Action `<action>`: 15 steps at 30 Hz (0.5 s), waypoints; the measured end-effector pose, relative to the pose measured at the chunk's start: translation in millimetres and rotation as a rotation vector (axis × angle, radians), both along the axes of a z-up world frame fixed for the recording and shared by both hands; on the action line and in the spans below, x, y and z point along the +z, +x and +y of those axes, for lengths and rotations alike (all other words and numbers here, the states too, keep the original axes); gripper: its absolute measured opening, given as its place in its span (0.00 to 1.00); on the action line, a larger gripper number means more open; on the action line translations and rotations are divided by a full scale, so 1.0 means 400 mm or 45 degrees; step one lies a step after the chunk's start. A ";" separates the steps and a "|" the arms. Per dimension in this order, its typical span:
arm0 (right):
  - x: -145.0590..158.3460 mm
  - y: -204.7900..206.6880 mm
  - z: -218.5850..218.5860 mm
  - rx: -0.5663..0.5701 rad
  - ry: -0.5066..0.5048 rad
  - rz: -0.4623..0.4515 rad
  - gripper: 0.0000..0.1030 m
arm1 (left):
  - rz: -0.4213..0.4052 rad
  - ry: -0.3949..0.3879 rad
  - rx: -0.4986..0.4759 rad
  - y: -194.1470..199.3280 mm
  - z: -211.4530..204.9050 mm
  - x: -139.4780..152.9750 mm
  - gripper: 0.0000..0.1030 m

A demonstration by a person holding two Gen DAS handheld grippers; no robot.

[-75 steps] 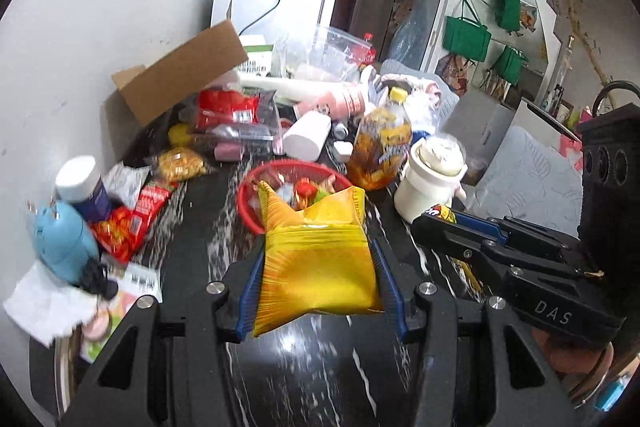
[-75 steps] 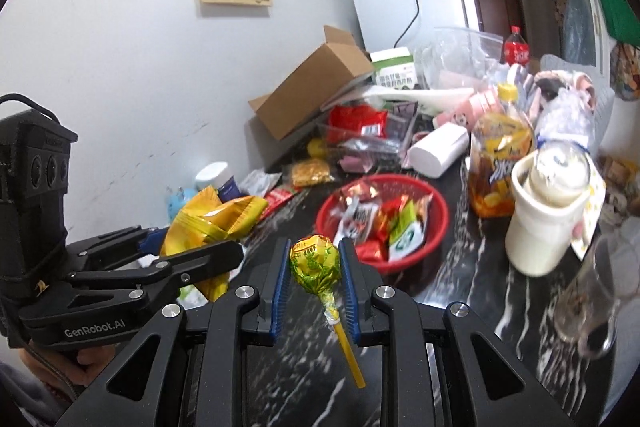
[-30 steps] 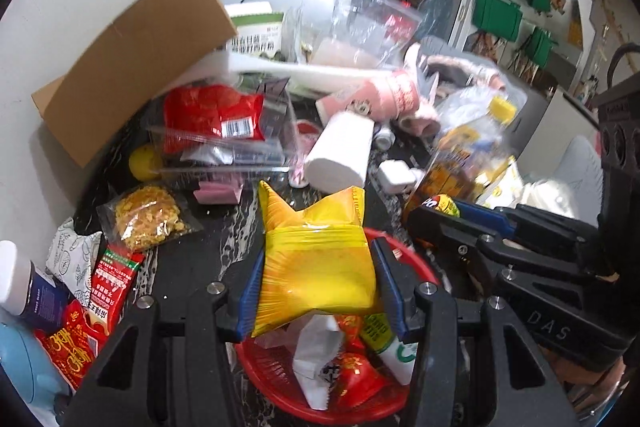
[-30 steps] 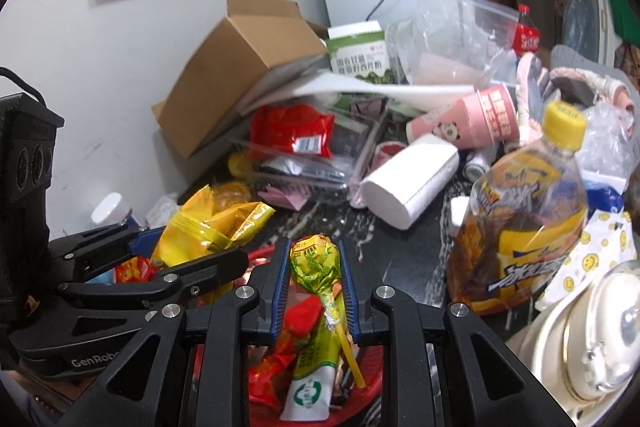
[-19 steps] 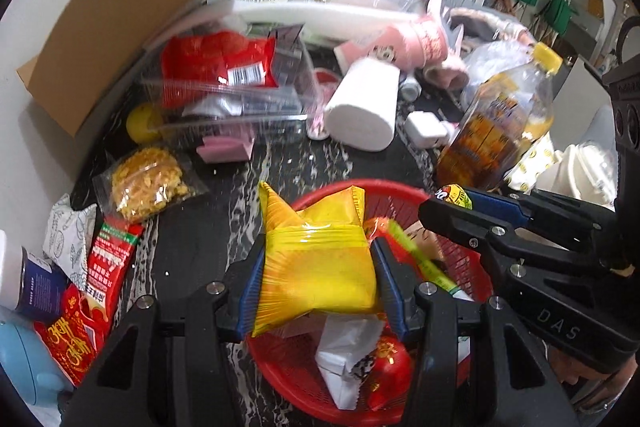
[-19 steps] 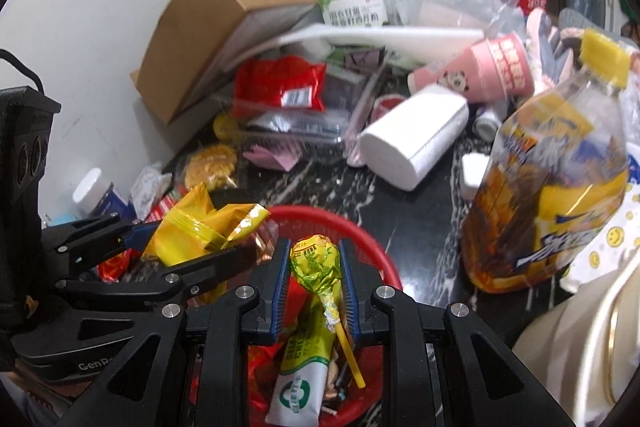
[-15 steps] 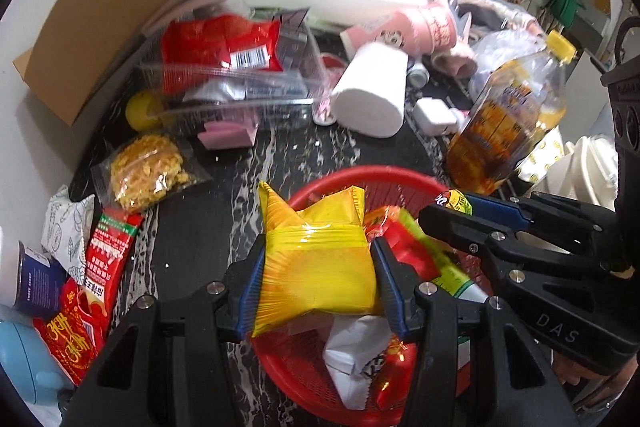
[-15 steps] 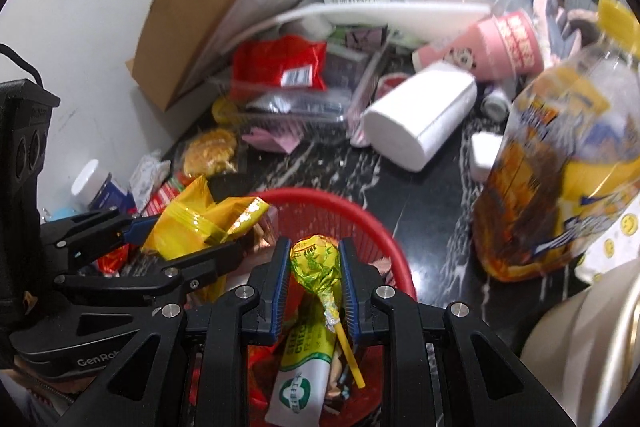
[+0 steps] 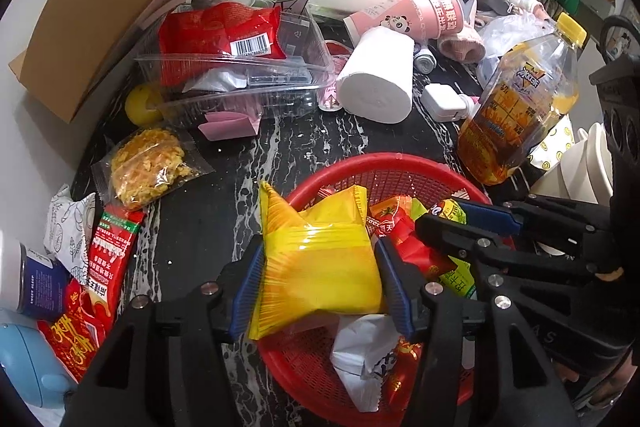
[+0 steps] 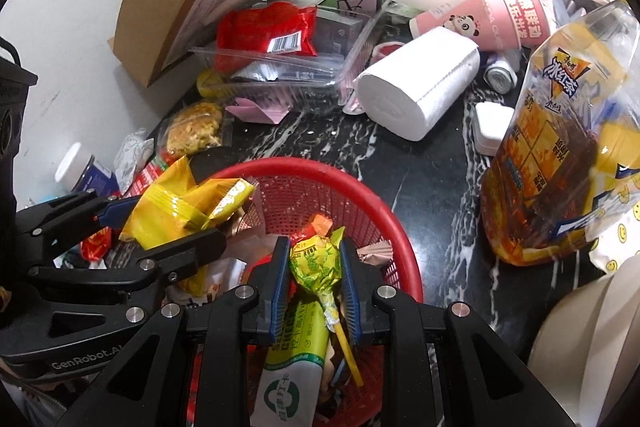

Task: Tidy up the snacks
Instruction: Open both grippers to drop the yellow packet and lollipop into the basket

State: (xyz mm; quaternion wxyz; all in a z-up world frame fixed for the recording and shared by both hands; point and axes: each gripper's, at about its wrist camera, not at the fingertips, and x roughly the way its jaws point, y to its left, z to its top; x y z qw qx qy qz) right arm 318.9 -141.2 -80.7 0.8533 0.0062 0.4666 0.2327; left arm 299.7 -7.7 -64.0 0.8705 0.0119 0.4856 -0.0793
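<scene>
Yellow snack packet (image 9: 320, 259), crinkled and glossy, poised above the red basket (image 9: 400, 167) between the pads of the left gripper (image 9: 322, 281), jaws easing apart, tilted steeply down. At three o'clock, green-wrapped lollipop (image 10: 314, 263) pinched in the right gripper (image 10: 314, 287), also over the basket. Inside: red sachets, a green-and-yellow tube (image 10: 296, 359), a white wrapper (image 9: 364, 351).

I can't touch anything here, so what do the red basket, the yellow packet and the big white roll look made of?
Red basket: likely moulded plastic, with a fine mesh wall. Yellow packet: glossy plastic film, crinkled and shiny; the left gripper is opening around it. White roll: soft matte paper, wound layers showing at its end.
</scene>
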 end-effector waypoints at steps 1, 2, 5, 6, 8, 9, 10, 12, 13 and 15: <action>0.002 0.001 -0.001 -0.001 0.001 0.002 0.24 | -0.001 0.005 -0.001 0.000 -0.002 0.000 0.53; 0.003 0.000 -0.003 -0.001 0.000 0.002 0.24 | -0.001 0.008 0.000 -0.001 -0.003 0.000 0.53; 0.012 -0.004 -0.009 -0.002 0.000 -0.007 0.26 | -0.004 0.012 0.004 -0.001 -0.005 0.001 0.53; 0.015 -0.004 -0.011 -0.002 0.003 -0.008 0.26 | -0.007 0.010 0.005 -0.001 -0.004 0.001 0.53; 0.023 -0.008 -0.018 -0.006 -0.003 -0.019 0.31 | -0.015 0.010 0.009 -0.001 -0.004 0.004 0.53; 0.027 -0.010 -0.021 -0.013 -0.012 -0.026 0.33 | -0.020 0.010 0.011 -0.001 -0.004 0.006 0.53; 0.032 -0.012 -0.027 -0.024 -0.019 -0.037 0.40 | -0.026 0.012 0.014 -0.002 -0.004 0.008 0.53; 0.043 -0.017 -0.038 -0.037 -0.017 -0.056 0.46 | -0.043 0.007 0.007 -0.004 -0.005 0.013 0.53; 0.047 -0.019 -0.039 -0.039 -0.019 -0.062 0.46 | -0.048 0.001 -0.001 -0.005 -0.006 0.015 0.55; 0.058 -0.027 -0.044 -0.049 -0.040 -0.086 0.46 | -0.051 0.000 -0.007 -0.005 -0.010 0.016 0.58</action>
